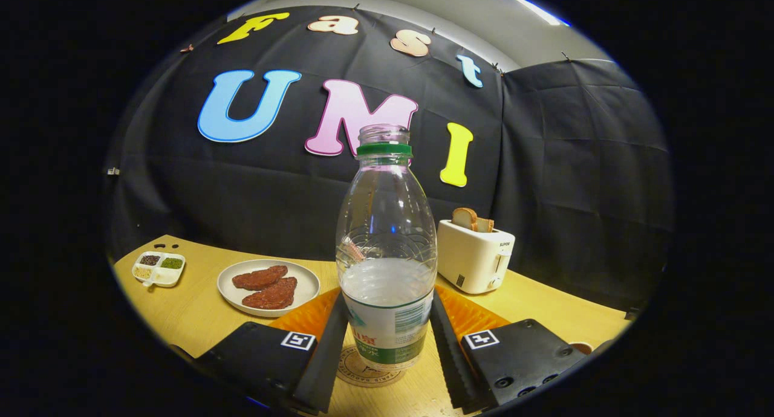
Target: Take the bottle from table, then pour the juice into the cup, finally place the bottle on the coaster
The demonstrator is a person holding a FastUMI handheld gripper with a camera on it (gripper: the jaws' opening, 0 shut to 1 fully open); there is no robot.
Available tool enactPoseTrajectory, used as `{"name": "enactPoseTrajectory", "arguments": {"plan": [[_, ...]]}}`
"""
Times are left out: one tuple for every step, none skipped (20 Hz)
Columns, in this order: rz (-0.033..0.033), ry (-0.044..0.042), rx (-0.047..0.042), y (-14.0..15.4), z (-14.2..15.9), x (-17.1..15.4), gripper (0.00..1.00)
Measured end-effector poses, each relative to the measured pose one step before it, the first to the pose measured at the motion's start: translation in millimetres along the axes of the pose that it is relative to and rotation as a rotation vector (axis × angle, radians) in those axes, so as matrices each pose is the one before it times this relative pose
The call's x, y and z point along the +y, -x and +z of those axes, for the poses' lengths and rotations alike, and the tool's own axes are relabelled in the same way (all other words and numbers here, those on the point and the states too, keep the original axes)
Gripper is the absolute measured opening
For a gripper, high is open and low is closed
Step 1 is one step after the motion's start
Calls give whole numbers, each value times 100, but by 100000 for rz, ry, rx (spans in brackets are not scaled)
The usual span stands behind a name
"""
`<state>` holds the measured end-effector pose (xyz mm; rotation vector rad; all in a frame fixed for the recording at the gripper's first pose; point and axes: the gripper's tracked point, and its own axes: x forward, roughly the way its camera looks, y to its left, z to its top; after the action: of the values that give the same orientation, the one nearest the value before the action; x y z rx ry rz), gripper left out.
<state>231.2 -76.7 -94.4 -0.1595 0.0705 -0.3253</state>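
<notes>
both gripper point(387, 338) fingers against bottle point(387, 248)

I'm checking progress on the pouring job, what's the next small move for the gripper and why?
Probably open the fingers and back away. The bottle stands upright on the coaster, uncapped and part full, with the gripper closed against both its sides, so the placing looks done.

Gripper point(387, 344) level, fingers point(329, 344) pressed on both bottle point(387, 254) sides.

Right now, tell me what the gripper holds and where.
The gripper clamps the bottle by its lower body, a finger on each side, over the coaster.
</notes>
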Motion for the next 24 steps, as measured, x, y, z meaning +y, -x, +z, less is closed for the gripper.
{"name": "enactPoseTrajectory", "arguments": {"plan": [[263,-975,556,-312,-395,219,74],[-201,-382,661,-184,-420,249,74],[-147,-116,832,-104,-401,194,74],[-421,-170,922,-53,-453,56,74],[-541,-299,581,-8,-303,6,74],[-463,-259,456,-38,-232,-53,74],[-237,-394,481,-77,-189,2,74],[91,-358,182,-20,-102,184,74],[-192,56,167,-55,-120,-20,74],[-408,165,372,-102,-62,-68,75],[22,-196,816,32,-287,99,76],[-63,-125,805,15,-234,64,77],[190,317,577,46,-147,85,77],[302,534,530,118,-268,176,77],[432,397,314,75,-143,168,78],[391,-98,-36,178,13,166,78],[103,-93,-281,76,-37,46,79],[-70,67,-65,58,24,33,79],[-366,-175,294,47,-94,-89,79],[336,-895,122,61,-15,8,79],[-212,-895,561,7,-173,-25,79],[235,-573,-68,179,104,15,82],[-587,-253,-996,77,207,-171,89],[-941,-515,-601,192,329,-253,96]]}}
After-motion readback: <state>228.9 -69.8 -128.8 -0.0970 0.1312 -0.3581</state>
